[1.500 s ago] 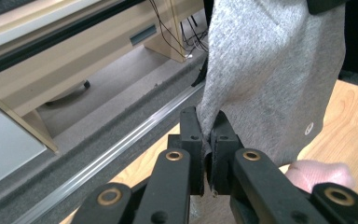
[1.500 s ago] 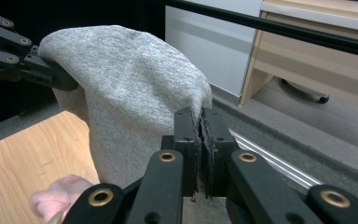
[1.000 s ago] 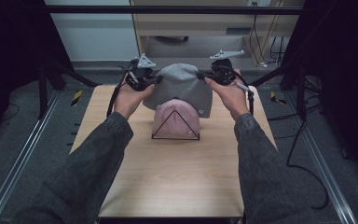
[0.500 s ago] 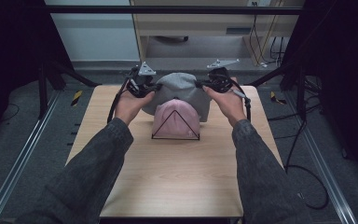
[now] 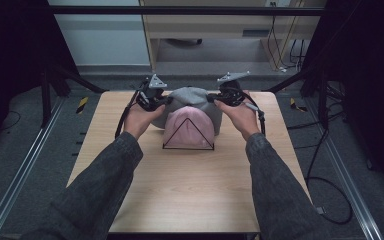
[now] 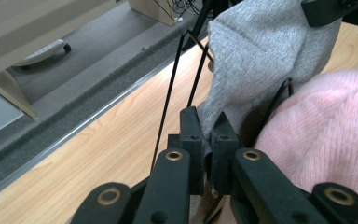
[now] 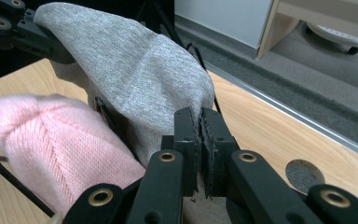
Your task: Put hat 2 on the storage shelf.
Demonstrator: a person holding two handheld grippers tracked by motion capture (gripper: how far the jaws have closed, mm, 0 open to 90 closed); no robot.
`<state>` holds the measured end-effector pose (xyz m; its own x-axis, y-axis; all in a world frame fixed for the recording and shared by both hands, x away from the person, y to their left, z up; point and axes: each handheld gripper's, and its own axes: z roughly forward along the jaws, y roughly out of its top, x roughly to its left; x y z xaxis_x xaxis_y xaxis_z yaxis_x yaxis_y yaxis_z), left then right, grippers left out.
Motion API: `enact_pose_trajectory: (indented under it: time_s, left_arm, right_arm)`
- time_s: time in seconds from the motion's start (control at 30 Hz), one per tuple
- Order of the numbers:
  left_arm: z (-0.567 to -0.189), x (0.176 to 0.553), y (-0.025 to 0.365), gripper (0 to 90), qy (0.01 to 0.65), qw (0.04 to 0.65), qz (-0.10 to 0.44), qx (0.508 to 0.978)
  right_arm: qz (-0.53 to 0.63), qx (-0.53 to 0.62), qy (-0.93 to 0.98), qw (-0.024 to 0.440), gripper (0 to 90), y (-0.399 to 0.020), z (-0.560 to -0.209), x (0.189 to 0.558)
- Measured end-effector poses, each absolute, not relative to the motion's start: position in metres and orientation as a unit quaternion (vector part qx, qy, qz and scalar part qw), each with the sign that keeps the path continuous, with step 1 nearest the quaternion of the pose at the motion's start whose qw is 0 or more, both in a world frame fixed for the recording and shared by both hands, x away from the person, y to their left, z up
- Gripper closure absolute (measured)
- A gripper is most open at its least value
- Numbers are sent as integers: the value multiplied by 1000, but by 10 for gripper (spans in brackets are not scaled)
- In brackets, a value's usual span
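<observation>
Both grippers are clamped on the grey hat: left gripper point(image 6: 209, 135) has its jaws pressed together on a fold of the rim, right gripper point(image 7: 199, 128) likewise pinches the opposite edge, fabric sandwiched flat between the pads. In the high view we see the left gripper point(image 5: 152, 97) and right gripper point(image 5: 228, 93) at either side of the grey hat point(image 5: 192, 97), which is stretched between them at the far middle of the table point(image 5: 190, 200), draped over the back of a black wire stand point(image 5: 188, 135). A pink hat point(image 5: 187, 127) already sits on that stand, nearer the person; the grey one overlaps it from behind. From the left gripper view the grey hat point(image 6: 265, 56) rises away from the jaws with the pink hat point(image 6: 331, 126) just beside them; from the right gripper view the grey hat point(image 7: 135, 70) spans across to the other gripper, pink hat point(image 7: 60, 144) below it, one wire of the stand point(image 7: 9, 179) poking out underneath. We read the step as seating the grey hat down over the stand. To do it well: we keep both hands level and the rim spread taut so the opening clears the wire apex and the pink hat, lower evenly, don't let one side lead or the stand will tip. Pinch is near the edge on both sides, so we avoid yanking outward or the knit may slip out.
</observation>
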<state>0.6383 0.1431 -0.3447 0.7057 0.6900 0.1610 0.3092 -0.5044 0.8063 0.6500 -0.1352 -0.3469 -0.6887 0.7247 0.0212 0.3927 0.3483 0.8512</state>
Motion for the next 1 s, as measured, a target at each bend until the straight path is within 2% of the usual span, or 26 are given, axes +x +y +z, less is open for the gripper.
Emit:
enact_pose_trajectory:
  time_s: [0.83, 1.0]
  left_arm:
    - [-365, 628, 156, 842, 332, 372, 229, 836]
    - [-363, 623, 160, 773, 335, 372, 234, 833]
  right_arm:
    - [439, 348, 810, 175, 849, -124, -365, 637]
    - [440, 350, 805, 190, 728, -125, -359, 633]
